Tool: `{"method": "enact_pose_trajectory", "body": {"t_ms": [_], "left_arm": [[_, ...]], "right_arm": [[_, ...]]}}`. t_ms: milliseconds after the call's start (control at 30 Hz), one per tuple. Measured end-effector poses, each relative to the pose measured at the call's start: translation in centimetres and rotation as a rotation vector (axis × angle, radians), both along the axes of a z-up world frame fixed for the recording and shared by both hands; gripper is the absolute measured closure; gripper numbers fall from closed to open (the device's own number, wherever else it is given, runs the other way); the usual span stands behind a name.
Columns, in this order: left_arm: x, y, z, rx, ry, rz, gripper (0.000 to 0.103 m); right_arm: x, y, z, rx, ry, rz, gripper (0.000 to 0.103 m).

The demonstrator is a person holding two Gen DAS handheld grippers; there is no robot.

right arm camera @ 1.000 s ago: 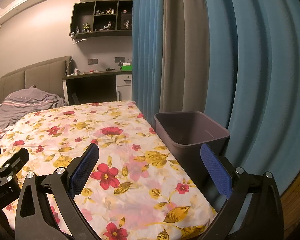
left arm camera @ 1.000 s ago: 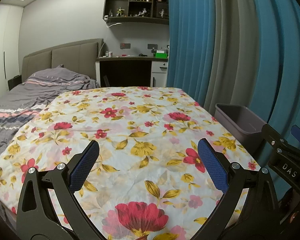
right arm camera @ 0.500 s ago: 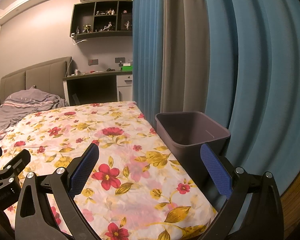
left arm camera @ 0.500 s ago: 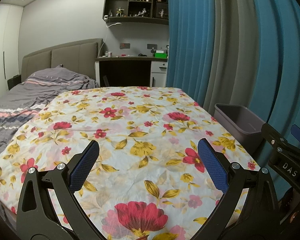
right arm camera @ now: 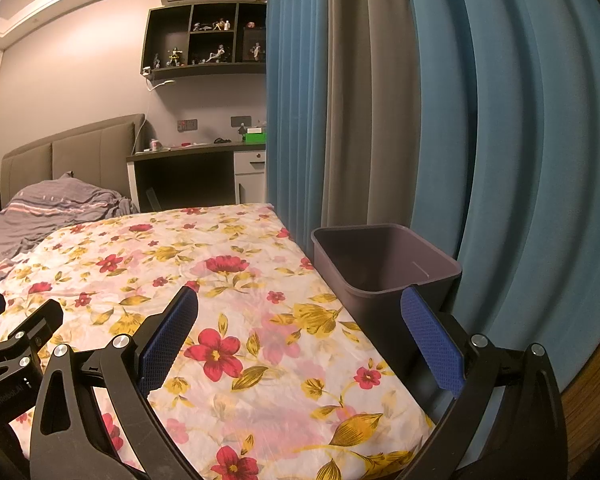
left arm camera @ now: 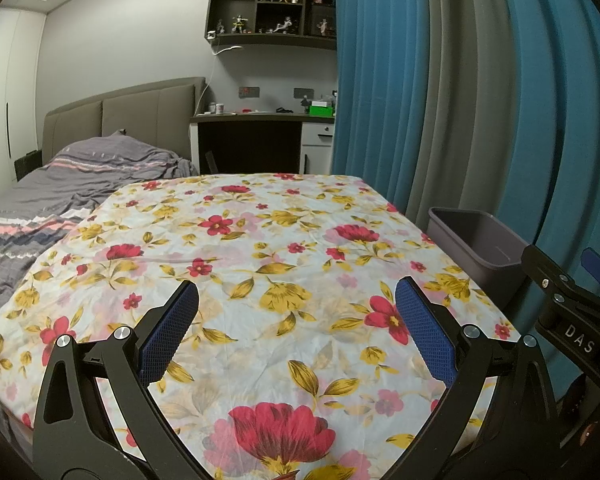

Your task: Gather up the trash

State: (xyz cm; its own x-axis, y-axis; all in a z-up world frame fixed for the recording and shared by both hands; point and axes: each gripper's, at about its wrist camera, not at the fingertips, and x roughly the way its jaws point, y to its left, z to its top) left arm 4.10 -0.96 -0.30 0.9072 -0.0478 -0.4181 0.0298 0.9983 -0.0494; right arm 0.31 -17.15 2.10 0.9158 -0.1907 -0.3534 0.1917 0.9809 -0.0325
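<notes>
A grey-purple plastic bin stands beside the bed's right edge, against the curtain; it also shows in the left wrist view. Its inside looks empty as far as I can see. My left gripper is open and empty above the floral sheet. My right gripper is open and empty, hovering over the sheet's right edge just in front of the bin. No trash item shows on the sheet.
A grey striped blanket lies on the bed's left part. Blue and grey curtains hang close on the right. A desk and wall shelf stand at the far end. The right gripper's body shows at the left view's right edge.
</notes>
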Motion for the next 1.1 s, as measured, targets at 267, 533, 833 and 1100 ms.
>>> {"method": "enact_pose_trajectory", "body": {"t_ms": [267, 533, 833, 1100], "left_arm": [[0.0, 0.0, 0.1, -0.001, 0.001, -0.001, 0.006], [0.0, -0.4, -0.1, 0.003, -0.002, -0.009, 0.006], [0.1, -0.3, -0.1, -0.012, 0.005, -0.026, 0.008], [-0.1, 0.2, 0.1, -0.025, -0.001, -0.043, 0.026]], "right_arm": [[0.2, -0.1, 0.1, -0.001, -0.004, 0.000, 0.006], [0.4, 0.2, 0.2, 0.000, -0.007, -0.001, 0.006], [0.4, 0.4, 0.2, 0.001, -0.003, -0.001, 0.006], [0.6, 0.9, 0.3, 0.002, -0.004, 0.006, 0.006]]}}
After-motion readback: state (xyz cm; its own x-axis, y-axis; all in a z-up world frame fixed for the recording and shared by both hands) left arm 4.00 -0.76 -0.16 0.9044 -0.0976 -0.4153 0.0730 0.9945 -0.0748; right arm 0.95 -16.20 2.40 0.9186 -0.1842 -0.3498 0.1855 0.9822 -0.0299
